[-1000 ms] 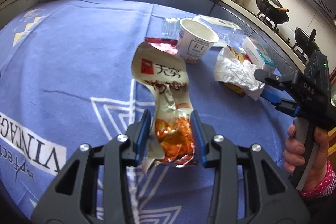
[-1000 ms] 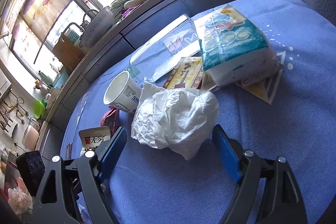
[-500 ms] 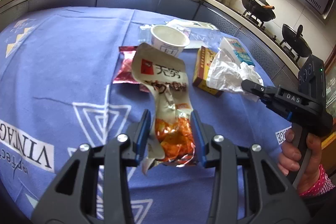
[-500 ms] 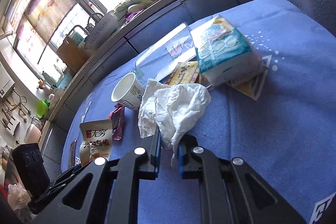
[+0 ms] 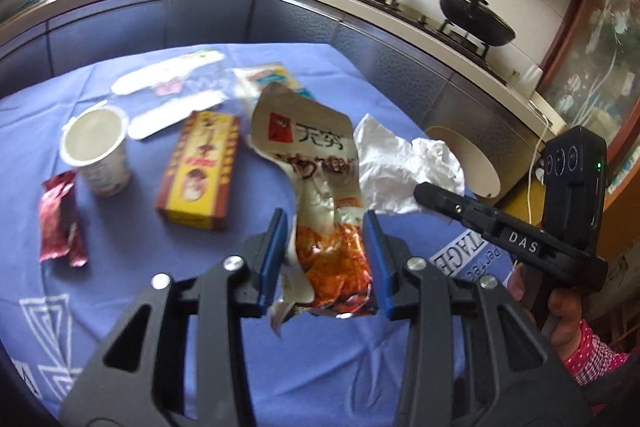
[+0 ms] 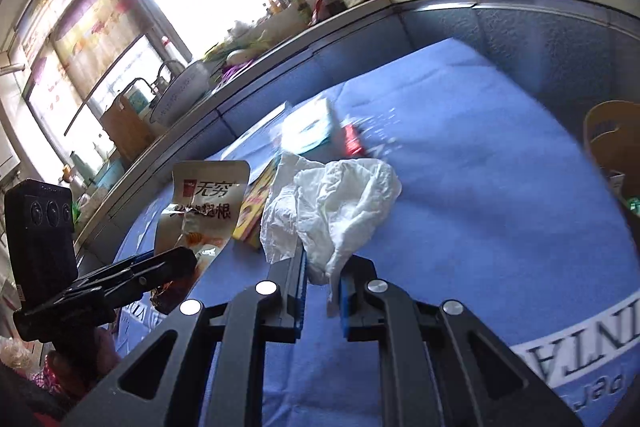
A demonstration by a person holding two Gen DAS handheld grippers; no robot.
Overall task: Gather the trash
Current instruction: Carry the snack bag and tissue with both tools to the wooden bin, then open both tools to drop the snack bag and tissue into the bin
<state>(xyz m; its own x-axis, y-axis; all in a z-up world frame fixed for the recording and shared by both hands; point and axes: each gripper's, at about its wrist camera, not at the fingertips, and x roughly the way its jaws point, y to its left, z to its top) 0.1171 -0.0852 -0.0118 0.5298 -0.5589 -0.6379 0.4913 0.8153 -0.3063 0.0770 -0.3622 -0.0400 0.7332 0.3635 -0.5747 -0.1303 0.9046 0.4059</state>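
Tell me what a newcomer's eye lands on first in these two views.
First, the crumpled silver-and-orange snack wrapper standing up between the fingers of the left gripper, front and centre. Next, the crumpled white tissue pinched in the right gripper above the blue tablecloth. Behind, a white paper cup and a yellow-and-red box sit on the cloth.
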